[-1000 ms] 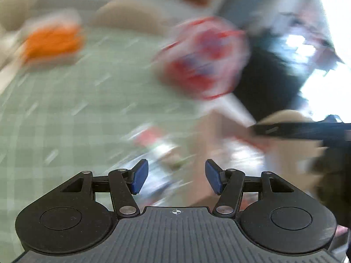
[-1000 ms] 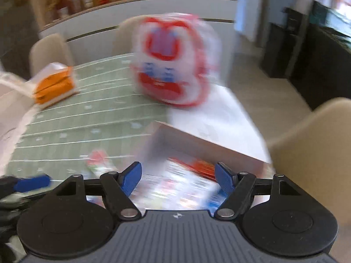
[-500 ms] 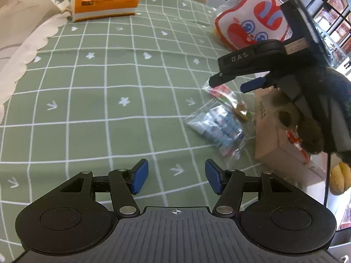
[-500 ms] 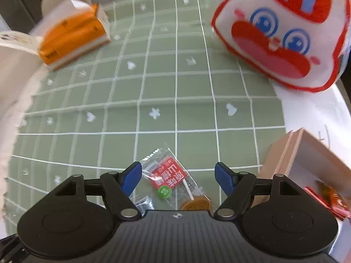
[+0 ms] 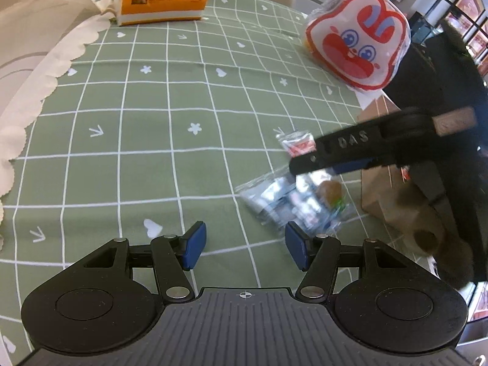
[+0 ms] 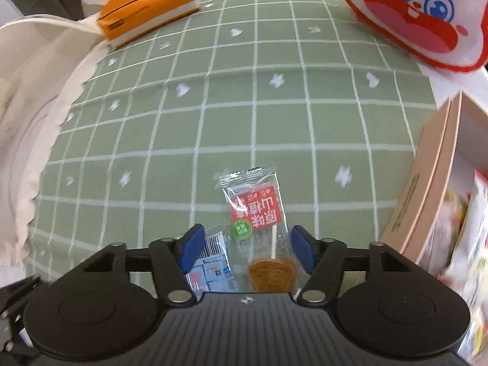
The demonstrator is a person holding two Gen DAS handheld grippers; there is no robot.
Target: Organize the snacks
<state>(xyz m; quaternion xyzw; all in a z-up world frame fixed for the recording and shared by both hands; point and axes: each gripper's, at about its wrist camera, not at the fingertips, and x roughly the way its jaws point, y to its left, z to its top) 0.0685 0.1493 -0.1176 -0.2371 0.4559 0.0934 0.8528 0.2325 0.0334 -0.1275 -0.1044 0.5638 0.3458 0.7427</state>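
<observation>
- Lying at about ten o'clock in the right wrist view, a white scalloped cloth point(image 6: 45, 97) covers the left edge of the green checked tablecloth point(image 6: 213, 116).
- An orange tissue box point(image 6: 146, 6) sits at eleven o'clock, touching that cloth.
- The left gripper point(image 5: 244, 245) hangs over bare tablecloth with its jaws released and nothing between the blue pads.
- A blue-printed snack packet point(image 5: 280, 201) lies at one o'clock from the left gripper, just beside it.
- The right gripper point(image 6: 245, 251) points steeply down over the lollipop packet point(image 6: 259, 213); its jaws are closing with the packet between them, pads not yet pressing on it.
- The lollipop packet partly overlaps the blue-printed one, both flat on the tablecloth.
- A red-and-white cartoon-face bag point(image 6: 421, 15) stands at one o'clock.
- An open cardboard box point(image 6: 427, 183) with snacks inside sits at three o'clock, near the lollipop packet.
</observation>
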